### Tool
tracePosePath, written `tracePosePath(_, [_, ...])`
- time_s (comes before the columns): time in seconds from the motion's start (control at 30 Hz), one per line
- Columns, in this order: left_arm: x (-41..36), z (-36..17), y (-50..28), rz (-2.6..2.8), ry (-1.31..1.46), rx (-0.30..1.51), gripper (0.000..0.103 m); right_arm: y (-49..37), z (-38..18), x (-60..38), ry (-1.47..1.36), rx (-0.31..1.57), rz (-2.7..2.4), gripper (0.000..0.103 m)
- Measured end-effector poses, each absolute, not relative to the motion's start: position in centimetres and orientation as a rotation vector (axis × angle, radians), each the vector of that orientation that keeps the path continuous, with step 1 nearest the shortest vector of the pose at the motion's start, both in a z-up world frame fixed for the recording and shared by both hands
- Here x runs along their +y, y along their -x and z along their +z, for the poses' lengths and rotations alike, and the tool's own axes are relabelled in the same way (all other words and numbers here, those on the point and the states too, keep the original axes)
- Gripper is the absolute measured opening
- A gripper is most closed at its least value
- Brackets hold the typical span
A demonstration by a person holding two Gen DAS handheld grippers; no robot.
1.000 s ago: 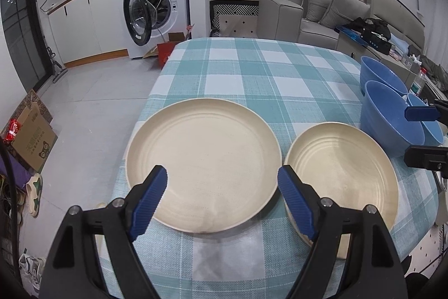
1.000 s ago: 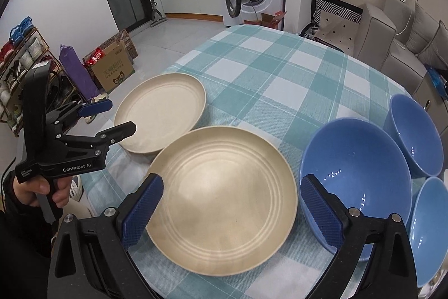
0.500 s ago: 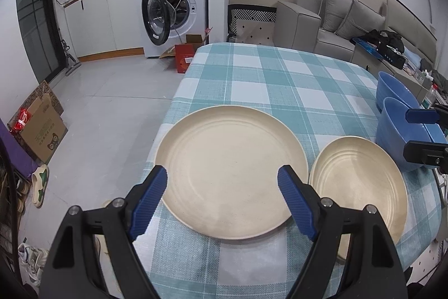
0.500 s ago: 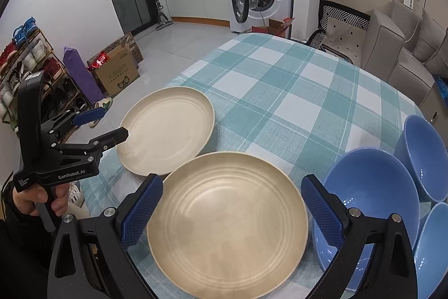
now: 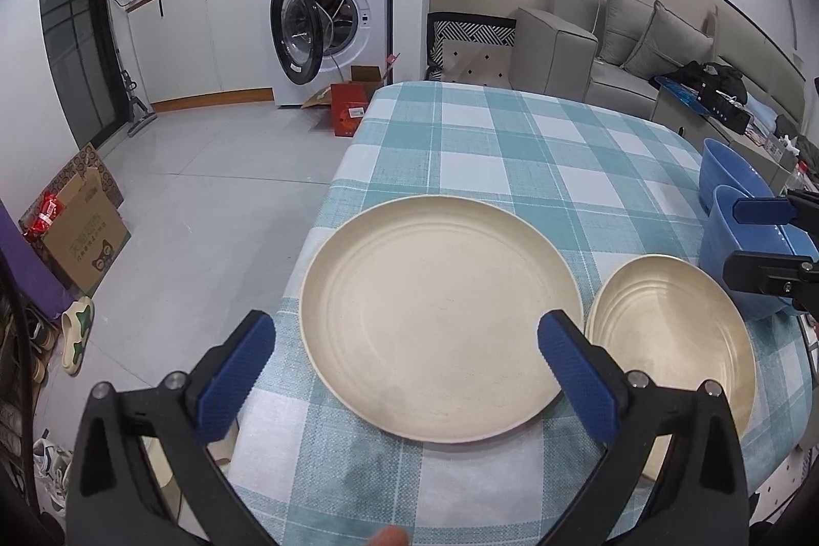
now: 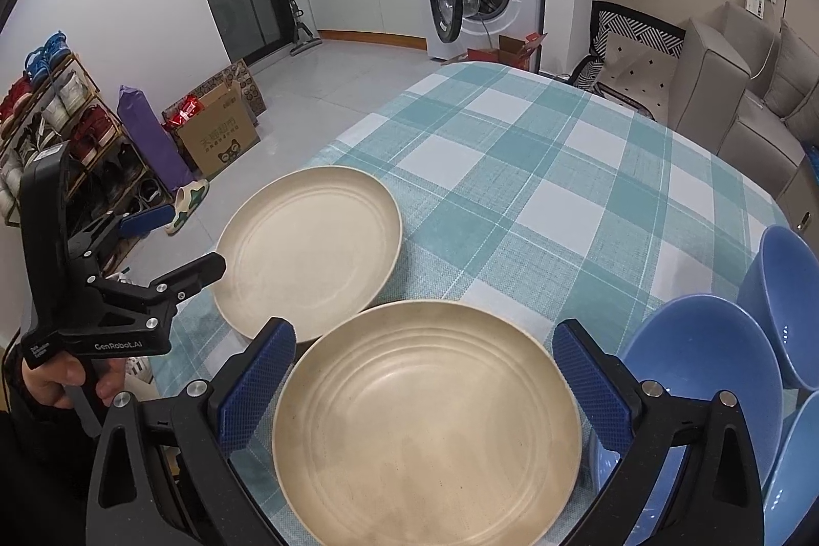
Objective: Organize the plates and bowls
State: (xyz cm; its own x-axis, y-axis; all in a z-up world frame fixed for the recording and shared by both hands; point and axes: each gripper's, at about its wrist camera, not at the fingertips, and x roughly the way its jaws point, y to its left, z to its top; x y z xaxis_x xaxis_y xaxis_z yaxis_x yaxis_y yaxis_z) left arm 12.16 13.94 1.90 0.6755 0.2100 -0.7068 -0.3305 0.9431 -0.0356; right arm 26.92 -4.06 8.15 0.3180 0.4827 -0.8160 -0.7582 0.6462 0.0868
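Left gripper [image 5: 407,344]: jaws have just been opening, now wide apart, nothing gripped; left plate [image 5: 440,331] lies low centre beyond them.
Right gripper [image 6: 422,356]: jaws apart, straddling right plate [image 6: 427,423], not gripping.
Bowls [image 6: 706,372]: three, right edge.
Table [image 6: 537,167]: checked cloth.

Two cream plates [image 5: 440,326] [image 6: 425,423] with faint concentric rings sit on a teal-and-white checked cloth [image 5: 512,167] covering the counter. At three o'clock, glossy blue bowls [image 6: 701,372]. Each black tool [image 5: 409,372] [image 6: 425,372] has blue pads.
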Motion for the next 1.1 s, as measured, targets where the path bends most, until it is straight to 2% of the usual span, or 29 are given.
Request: tracePosePath(1.1, [17.2, -0.3, -12.9, 0.358, 0.195, 0.817, 0.103, -29.1, 5.3, 2.0, 0.362, 0.992, 0.871, 0.102])
